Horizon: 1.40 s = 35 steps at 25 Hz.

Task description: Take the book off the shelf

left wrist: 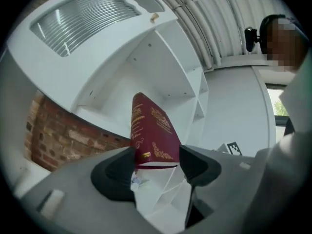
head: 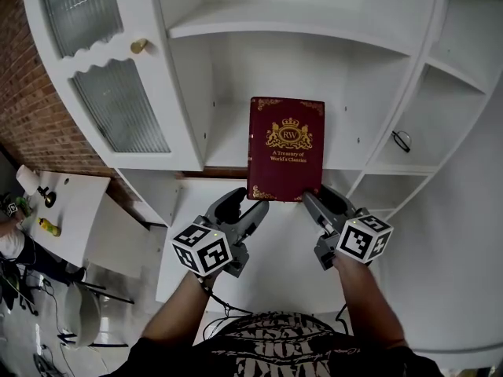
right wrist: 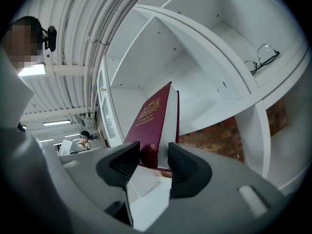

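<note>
A maroon book with gold print stands upright, front cover facing me, in front of the middle bay of the white shelf unit. My left gripper is shut on its lower left corner, and the left gripper view shows the book wedged between the two dark jaws of the left gripper. My right gripper is shut on the lower right corner. In the right gripper view the book is pinched edge-on by the right gripper. I cannot tell whether the book's bottom edge rests on the shelf.
A pair of glasses lies in the right-hand bay, also seen as glasses. A cabinet door with ribbed glass and a gold knob stands open at the left. A white table stands below left. A person sits far off.
</note>
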Motion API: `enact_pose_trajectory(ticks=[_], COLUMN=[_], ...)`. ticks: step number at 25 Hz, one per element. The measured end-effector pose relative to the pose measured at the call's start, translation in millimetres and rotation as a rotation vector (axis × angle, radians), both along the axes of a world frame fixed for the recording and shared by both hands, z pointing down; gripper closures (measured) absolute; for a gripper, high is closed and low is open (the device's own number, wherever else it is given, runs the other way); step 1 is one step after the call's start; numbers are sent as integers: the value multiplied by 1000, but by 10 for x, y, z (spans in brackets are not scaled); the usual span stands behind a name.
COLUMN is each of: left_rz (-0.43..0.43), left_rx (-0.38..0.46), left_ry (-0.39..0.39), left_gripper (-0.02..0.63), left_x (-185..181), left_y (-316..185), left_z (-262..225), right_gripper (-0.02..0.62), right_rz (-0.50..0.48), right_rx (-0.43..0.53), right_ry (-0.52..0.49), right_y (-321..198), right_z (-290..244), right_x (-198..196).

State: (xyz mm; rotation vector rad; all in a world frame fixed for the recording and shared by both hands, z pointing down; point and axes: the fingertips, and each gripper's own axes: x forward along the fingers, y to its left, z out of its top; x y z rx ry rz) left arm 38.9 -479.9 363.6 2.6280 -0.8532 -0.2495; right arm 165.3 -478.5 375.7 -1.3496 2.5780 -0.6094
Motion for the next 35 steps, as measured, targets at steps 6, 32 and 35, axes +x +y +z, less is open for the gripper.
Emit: enact_pose_trajectory(ticks=[6,32,35], left_rz=[-130,-172,-171], left_rx=[12,423,435], left_ry=[-142,-222,-242], left_gripper=[419,430,430], left_x=[-126,-385,-361], left_y=[-192,701,740], left_z=[115,-931,-964], right_gripper=[396,426,430], right_rz=[14,165,174], right_rx=[20,399,404], right_ry=[89,296,298], right_y=[-6,1040,1100], right_z=[85,-1120,-1153], right_x=[-107,-458,-443])
